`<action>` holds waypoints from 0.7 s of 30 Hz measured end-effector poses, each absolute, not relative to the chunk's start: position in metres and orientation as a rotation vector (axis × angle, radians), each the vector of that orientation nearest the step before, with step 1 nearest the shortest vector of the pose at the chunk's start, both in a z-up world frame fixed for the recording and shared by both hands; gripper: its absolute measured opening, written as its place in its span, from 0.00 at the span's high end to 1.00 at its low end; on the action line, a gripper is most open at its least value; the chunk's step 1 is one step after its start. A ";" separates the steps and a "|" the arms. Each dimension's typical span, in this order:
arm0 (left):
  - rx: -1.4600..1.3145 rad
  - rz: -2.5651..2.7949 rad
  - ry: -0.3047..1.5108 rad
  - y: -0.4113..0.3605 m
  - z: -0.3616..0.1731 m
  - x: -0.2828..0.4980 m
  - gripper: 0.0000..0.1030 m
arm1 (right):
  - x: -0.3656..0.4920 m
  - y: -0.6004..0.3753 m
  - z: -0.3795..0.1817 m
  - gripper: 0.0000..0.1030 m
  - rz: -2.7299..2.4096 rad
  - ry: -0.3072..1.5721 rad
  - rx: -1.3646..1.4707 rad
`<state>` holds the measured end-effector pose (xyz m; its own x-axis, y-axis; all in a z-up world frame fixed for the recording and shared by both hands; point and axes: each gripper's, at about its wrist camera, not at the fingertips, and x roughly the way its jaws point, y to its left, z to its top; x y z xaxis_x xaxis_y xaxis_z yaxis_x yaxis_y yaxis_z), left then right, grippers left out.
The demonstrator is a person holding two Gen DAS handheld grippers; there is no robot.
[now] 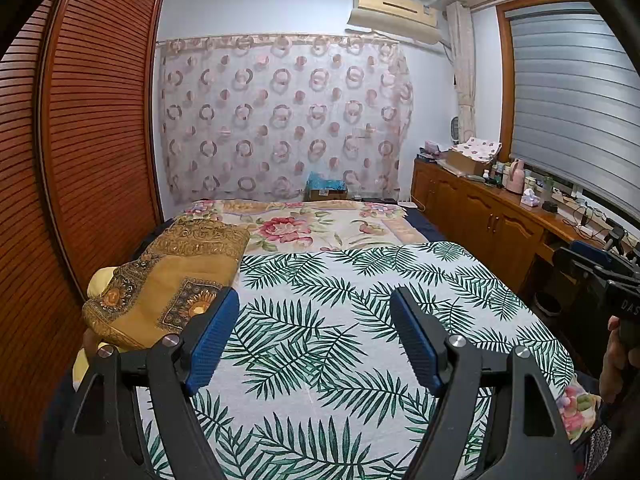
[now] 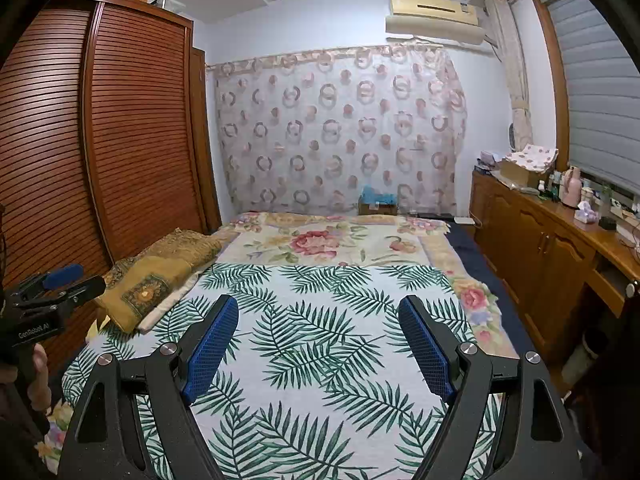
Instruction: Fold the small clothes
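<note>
My left gripper (image 1: 314,300) is open and empty, held above a white cloth with green palm leaves (image 1: 340,320) spread flat on the bed. My right gripper (image 2: 318,308) is also open and empty above the same leaf cloth (image 2: 320,320). The right gripper shows at the right edge of the left wrist view (image 1: 600,272), and the left gripper shows at the left edge of the right wrist view (image 2: 60,280). No small garment is visible on the cloth in either view.
A folded mustard patterned blanket (image 1: 168,280) lies on the bed's left side, also in the right wrist view (image 2: 160,276). A floral sheet (image 1: 312,228) covers the far bed. A slatted wooden wardrobe (image 1: 92,120) stands left. A cluttered wooden cabinet (image 1: 492,216) runs along the right.
</note>
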<state>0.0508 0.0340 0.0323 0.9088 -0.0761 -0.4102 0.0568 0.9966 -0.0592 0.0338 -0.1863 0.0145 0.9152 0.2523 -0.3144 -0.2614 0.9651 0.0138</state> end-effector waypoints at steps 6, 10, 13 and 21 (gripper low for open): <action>-0.047 -0.069 0.425 0.034 0.032 0.051 0.24 | 0.036 -0.192 0.015 0.18 0.267 0.322 -0.026; -0.047 -0.070 0.425 0.035 0.032 0.051 0.24 | 0.037 -0.193 0.016 0.18 0.268 0.322 -0.025; -0.046 -0.069 0.425 0.035 0.032 0.051 0.24 | 0.037 -0.193 0.016 0.18 0.268 0.323 -0.025; -0.046 -0.069 0.425 0.034 0.032 0.051 0.24 | 0.036 -0.192 0.016 0.18 0.267 0.322 -0.026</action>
